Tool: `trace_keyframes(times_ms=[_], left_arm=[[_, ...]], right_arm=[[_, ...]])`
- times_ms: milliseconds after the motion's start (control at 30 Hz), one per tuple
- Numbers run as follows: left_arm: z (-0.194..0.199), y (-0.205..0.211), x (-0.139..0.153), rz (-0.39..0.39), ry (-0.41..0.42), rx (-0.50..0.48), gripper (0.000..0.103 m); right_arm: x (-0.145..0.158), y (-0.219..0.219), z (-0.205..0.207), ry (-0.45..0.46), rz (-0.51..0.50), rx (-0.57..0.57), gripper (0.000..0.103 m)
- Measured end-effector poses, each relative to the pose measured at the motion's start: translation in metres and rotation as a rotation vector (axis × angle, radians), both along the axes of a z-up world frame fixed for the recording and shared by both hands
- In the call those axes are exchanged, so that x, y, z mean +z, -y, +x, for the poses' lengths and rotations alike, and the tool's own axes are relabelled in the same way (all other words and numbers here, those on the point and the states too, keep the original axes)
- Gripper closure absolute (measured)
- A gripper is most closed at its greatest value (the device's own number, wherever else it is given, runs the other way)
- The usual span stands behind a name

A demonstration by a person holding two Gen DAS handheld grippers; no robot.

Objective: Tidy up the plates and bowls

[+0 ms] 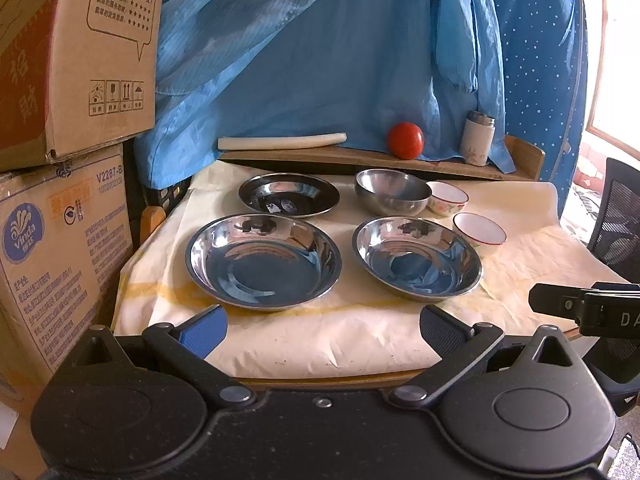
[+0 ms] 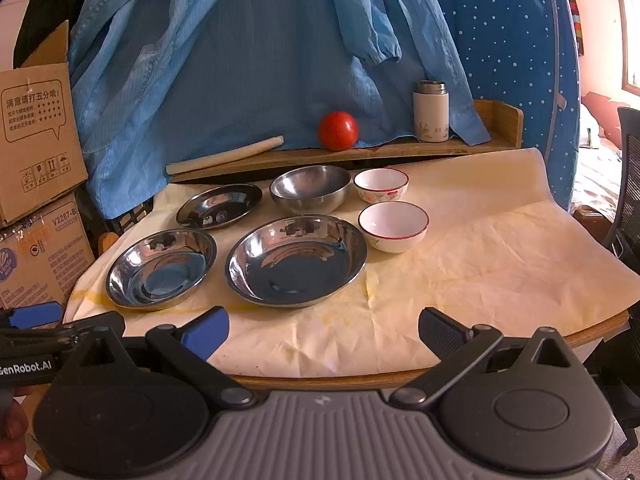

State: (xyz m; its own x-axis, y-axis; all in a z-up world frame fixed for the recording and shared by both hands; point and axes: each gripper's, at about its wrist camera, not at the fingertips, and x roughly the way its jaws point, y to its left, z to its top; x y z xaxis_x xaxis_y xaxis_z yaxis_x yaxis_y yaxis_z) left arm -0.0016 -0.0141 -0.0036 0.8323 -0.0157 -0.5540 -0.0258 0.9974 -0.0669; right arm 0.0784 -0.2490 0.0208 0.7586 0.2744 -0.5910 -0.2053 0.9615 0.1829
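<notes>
Three steel plates lie on the cream-covered table: a near left plate (image 1: 263, 261) (image 2: 161, 266), a near middle plate (image 1: 417, 257) (image 2: 296, 259) and a smaller far plate (image 1: 289, 194) (image 2: 219, 205). A steel bowl (image 1: 391, 191) (image 2: 310, 188) stands behind them. To its right sit two white red-rimmed bowls, one far (image 1: 447, 197) (image 2: 381, 185) and one nearer (image 1: 479, 233) (image 2: 393, 226). My left gripper (image 1: 323, 330) and right gripper (image 2: 324, 332) both hover open at the table's front edge, holding nothing. The right gripper's tip shows at the left wrist view's right edge.
A low wooden shelf (image 2: 360, 152) at the back carries a red ball (image 1: 405, 140) (image 2: 337, 130), a white flask (image 1: 477, 138) (image 2: 431, 112) and a pale roll (image 1: 282, 142) (image 2: 224, 156). Cardboard boxes (image 1: 68, 152) stack at the left. Blue cloth hangs behind. A mesh chair (image 2: 628, 184) stands at the right.
</notes>
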Motion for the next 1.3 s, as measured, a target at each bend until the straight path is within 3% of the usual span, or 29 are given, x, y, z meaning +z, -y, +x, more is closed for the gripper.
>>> trace_keyframes(times_ms=[733,1300], left_arm=[[0.007,-0.003,-0.002,-0.004,-0.017,0.008,0.001],[0.035,-0.003,-0.008,-0.015,-0.063,0.042,0.001]], right_arm=[[-0.002,0.000,0.005,-0.004,-0.002,0.003,0.000],[-0.010,-0.003,0.041,-0.047,-0.009,0.040,0.000]])
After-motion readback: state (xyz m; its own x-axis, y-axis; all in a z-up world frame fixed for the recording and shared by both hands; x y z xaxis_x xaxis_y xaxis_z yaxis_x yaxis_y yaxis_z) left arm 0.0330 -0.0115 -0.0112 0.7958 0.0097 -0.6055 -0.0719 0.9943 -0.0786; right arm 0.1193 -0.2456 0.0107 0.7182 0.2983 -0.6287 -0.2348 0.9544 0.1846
